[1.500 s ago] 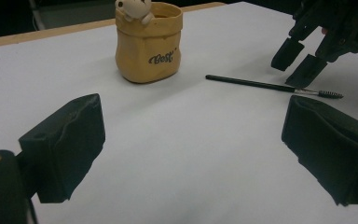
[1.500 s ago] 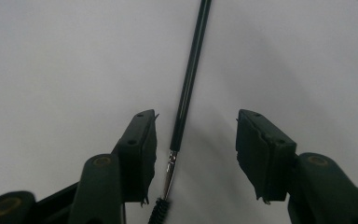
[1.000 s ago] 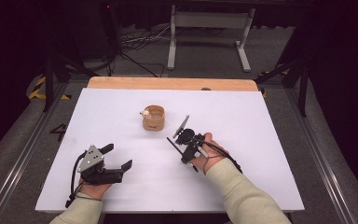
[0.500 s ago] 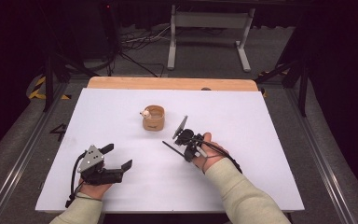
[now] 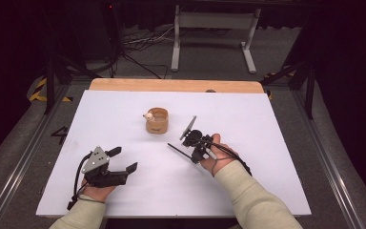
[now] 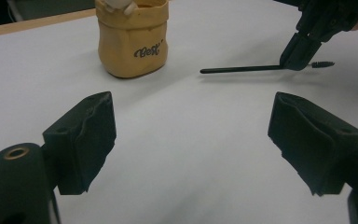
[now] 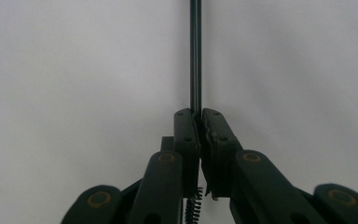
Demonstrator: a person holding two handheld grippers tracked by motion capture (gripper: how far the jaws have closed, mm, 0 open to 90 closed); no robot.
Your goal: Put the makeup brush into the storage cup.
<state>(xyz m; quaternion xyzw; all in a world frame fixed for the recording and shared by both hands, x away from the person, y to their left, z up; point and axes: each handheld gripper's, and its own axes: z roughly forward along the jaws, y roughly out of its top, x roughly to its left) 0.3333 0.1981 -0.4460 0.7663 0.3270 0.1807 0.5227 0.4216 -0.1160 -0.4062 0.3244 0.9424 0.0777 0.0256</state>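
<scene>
A thin black brush (image 5: pixel 178 150) lies low over the white table (image 5: pixel 267 143), its stick (image 7: pixel 195 56) running straight out from my right gripper (image 7: pixel 199 114). That gripper (image 5: pixel 193 153) is shut on the stick, and the bristles (image 6: pixel 324 63) poke out behind the jaws. My left gripper (image 5: pixel 125 159) rests at the front left with its jaws wide; they have just been closing a little, and nothing is between them (image 6: pixel 191 135). A tan fabric pouch (image 5: pixel 157 121) stands upright in the middle, beyond both grippers, with a small white thing (image 5: pixel 148 116) at its rim.
The pouch (image 6: pixel 133 44) bears dark lettering. A wooden strip (image 5: pixel 171 85) edges the table's far side. Beyond it a metal stand (image 5: pixel 214 24) and cables lie on the dark floor. Metal rails run along both sides of the table.
The right gripper's jaws have closed on the brush's stick, which now points out to the left of the hand. The left hand and the pouch have stayed where they were.
</scene>
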